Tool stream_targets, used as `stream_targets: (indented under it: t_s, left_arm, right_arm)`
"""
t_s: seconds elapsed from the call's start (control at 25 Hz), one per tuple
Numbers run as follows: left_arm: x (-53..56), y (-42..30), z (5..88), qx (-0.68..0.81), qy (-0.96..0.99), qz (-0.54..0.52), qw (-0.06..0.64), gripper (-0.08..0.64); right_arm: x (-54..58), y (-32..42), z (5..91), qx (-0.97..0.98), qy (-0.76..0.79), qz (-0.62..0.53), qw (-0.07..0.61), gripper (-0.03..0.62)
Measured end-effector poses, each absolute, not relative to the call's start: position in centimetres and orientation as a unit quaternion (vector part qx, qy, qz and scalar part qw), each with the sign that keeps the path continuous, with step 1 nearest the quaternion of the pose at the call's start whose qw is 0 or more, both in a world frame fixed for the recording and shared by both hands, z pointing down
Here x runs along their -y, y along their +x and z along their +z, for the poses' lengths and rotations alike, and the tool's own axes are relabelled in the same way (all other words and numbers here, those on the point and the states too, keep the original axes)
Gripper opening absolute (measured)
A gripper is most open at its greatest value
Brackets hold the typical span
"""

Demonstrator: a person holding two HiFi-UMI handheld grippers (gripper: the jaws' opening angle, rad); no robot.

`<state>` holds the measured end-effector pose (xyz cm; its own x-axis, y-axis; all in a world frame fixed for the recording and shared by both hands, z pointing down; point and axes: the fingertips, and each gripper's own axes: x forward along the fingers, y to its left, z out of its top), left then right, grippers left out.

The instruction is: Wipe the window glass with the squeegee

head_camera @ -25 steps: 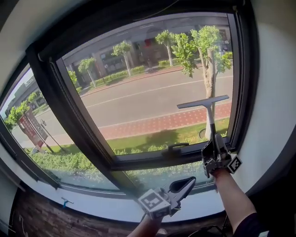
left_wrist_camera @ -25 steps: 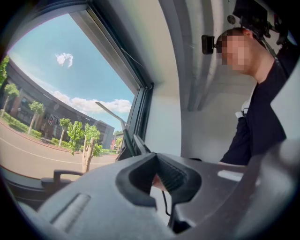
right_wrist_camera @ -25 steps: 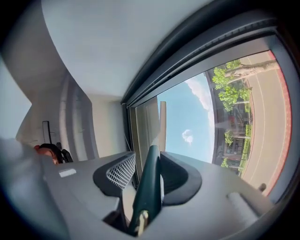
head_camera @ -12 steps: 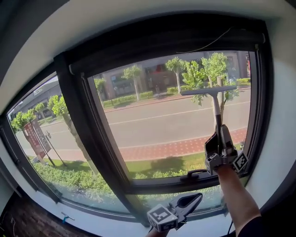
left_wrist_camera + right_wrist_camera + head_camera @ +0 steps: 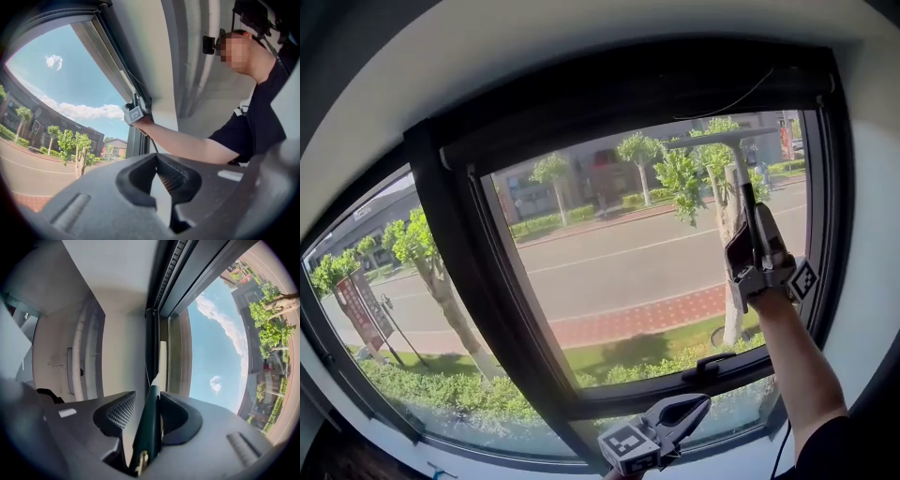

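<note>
Low by the bottom rail of the black window frame (image 5: 455,234), my left grey gripper (image 5: 680,410) hangs closed and empty. Just under its top rail, the green-handled T-shaped squeegee (image 5: 734,178) meets the clear glass pane (image 5: 609,262), clamped in my right gripper (image 5: 748,234). I fear the handle twisting and streaking, or the blade snagging the frame's right side.

No word, brand or number can be read anywhere in front of you. The red signboard (image 5: 354,309) by the roadside outside, at lower left, carries pale lettering too small to make out. The cubes on your left gripper (image 5: 694,405) and right gripper (image 5: 748,220) show only black-and-white square markers, no text.
</note>
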<state>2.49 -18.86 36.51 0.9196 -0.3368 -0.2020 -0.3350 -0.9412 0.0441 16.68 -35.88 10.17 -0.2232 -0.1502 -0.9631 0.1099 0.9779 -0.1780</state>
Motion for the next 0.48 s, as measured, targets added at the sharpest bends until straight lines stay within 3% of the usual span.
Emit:
stream_targets:
  t_s: [0.24, 0.48]
  left_arm:
    - [20.8, 1.6, 36.3, 0.175, 0.978, -0.11, 0.01, 0.003]
    - [22.8, 3.4, 35.2, 0.196, 0.973, -0.125, 0.006, 0.003]
  right_arm:
    - [37.6, 18.0, 8.7, -0.762, -0.021, -0.102, 0.639, 0.167]
    - [38.8, 17.9, 7.0, -0.788, 0.01, -0.082, 0.61, 0.167]
